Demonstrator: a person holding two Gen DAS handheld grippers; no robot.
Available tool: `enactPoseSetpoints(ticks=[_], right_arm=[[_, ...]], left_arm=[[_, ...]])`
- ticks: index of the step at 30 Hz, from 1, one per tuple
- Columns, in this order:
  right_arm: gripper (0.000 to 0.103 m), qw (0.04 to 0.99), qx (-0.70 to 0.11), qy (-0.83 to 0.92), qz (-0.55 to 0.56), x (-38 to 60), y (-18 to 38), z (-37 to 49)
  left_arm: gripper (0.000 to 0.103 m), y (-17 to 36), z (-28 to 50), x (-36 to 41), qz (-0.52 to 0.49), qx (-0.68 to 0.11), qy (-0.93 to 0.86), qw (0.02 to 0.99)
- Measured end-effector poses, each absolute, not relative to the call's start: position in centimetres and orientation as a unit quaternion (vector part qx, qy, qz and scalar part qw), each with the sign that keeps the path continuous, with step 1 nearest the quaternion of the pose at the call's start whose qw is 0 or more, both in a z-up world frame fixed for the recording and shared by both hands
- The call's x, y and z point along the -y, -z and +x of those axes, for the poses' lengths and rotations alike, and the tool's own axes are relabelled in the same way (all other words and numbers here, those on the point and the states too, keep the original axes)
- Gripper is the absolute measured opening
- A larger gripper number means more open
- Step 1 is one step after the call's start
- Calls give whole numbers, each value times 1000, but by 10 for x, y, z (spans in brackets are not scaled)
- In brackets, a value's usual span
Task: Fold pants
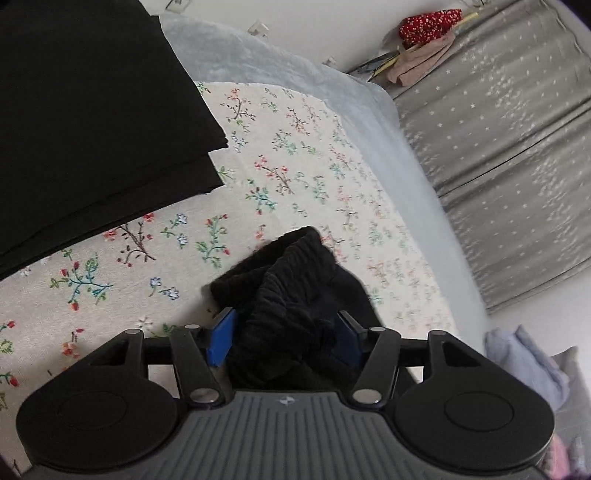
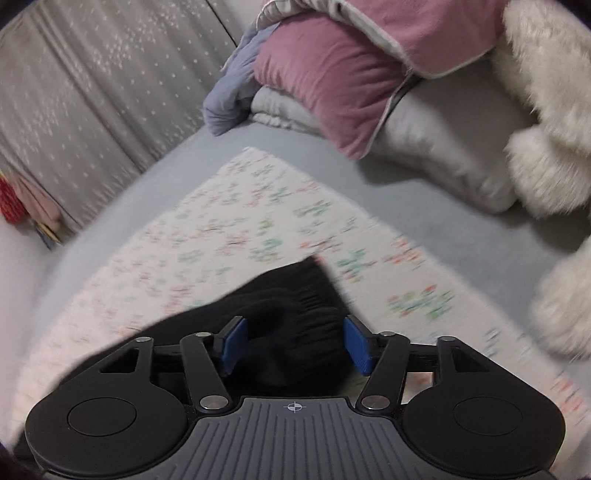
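Note:
The black pants lie on a floral cloth spread over a bed. In the left wrist view a flat folded part of the pants fills the upper left. My left gripper has its blue pads wide apart with a bunched ribbed waistband part of the pants between them; the pads do not visibly pinch it. My right gripper is likewise wide apart around another bunched ribbed part of the pants, above the floral cloth.
A pale blue blanket covers the bed under the cloth. Grey starred curtains hang beyond. A pink pillow, grey pillow and white fluffy toy lie at the bed's head. Red and beige clothes hang far off.

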State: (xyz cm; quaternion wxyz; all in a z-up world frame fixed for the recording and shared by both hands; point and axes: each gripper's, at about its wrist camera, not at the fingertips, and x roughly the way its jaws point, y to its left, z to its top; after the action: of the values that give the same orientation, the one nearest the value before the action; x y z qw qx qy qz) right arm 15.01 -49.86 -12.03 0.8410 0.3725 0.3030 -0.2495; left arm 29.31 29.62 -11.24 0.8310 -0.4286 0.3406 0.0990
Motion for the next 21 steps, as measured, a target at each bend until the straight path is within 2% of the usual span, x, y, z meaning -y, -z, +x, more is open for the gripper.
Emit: enactPoseSetpoints(ticks=[4, 6, 9, 13, 17, 21], right_arm=[[64, 830, -269, 280, 400, 506, 118, 153], [64, 830, -262, 282, 404, 508, 119, 159], [64, 830, -275, 301, 380, 505, 124, 171], [64, 812, -295, 297, 407, 506, 136, 169], [70, 810, -295, 278, 425, 504, 134, 165], [70, 820, -286, 274, 414, 504, 131, 165]], left_arm=[[54, 113, 283, -314, -486, -311, -121, 808], [56, 102, 279, -322, -475, -299, -130, 817], [59, 94, 277, -318, -429, -328, -133, 831], [65, 103, 275, -307, -435, -349, -108, 823], [65, 111, 279, -291, -444, -382, -93, 805], [72, 114, 287, -289, -463, -368, -87, 802]])
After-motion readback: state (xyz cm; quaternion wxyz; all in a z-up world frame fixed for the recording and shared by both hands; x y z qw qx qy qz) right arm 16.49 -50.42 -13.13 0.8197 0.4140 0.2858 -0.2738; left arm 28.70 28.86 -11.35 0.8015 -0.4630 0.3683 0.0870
